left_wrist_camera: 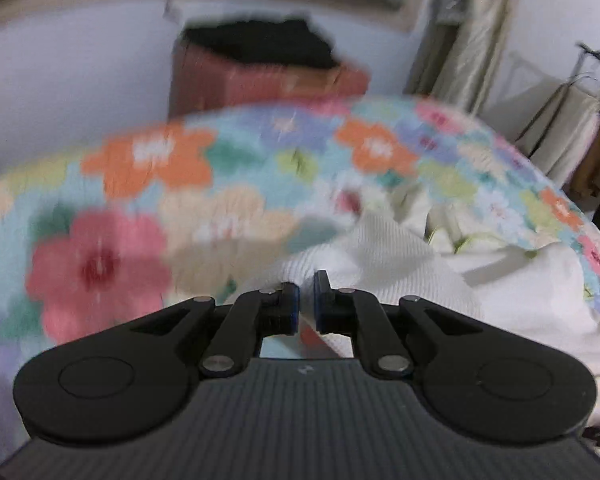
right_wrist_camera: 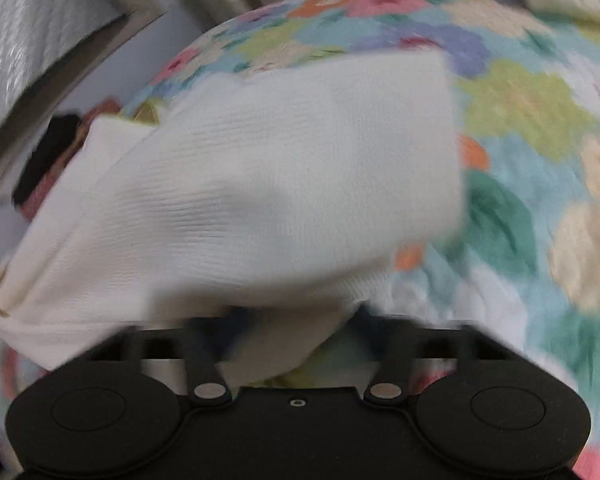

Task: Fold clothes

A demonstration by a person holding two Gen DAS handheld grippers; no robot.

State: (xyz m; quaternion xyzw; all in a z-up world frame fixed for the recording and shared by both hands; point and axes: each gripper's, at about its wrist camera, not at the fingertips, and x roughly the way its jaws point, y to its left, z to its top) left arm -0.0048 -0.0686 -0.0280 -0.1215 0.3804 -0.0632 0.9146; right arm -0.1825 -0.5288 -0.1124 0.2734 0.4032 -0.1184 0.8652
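Cream knit garment [right_wrist_camera: 260,184] lies on a floral bedspread [right_wrist_camera: 520,128], ribbed weave, filling most of the right wrist view from 9 to 1 o'clock. Its near edge drapes down over the right gripper [right_wrist_camera: 296,320] at 6 o'clock. Right fingers sit wide apart w/ cloth bunched betw. them and over them; pic is blurred there, so can't tell if they pinch the fabric or just sit under it. Garment's far edge runs straight across toward 12, bedspread showing beyond it and all along 3 o'clock.

Left wrist view: left gripper [left_wrist_camera: 307,300] at 6 o'clock, blue-padded fingers [left_wrist_camera: 290,304] nearly together, only a thin slit betw. them. Tips sit right at the edge of the same cream garment [left_wrist_camera: 380,248], which spreads from centre toward 4 o'clock. Whether a thin fold is caught in that slit can't be told. Floral bedspread [left_wrist_camera: 160,184] fills 9 to 2 o'clock, w/ big pink, orange and cream flowers, blurred.

Bkgd, left view: reddish-brown box [left_wrist_camera: 260,80] at 12 o'clock w/ dark clothing [left_wrist_camera: 260,44] heaped on top, pale wall behind. Cream curtain [left_wrist_camera: 472,32] hangs at 1 o'clock. A rack w/ pale garments [left_wrist_camera: 572,128] stands at 2–3 o'clock, near the bed edge.
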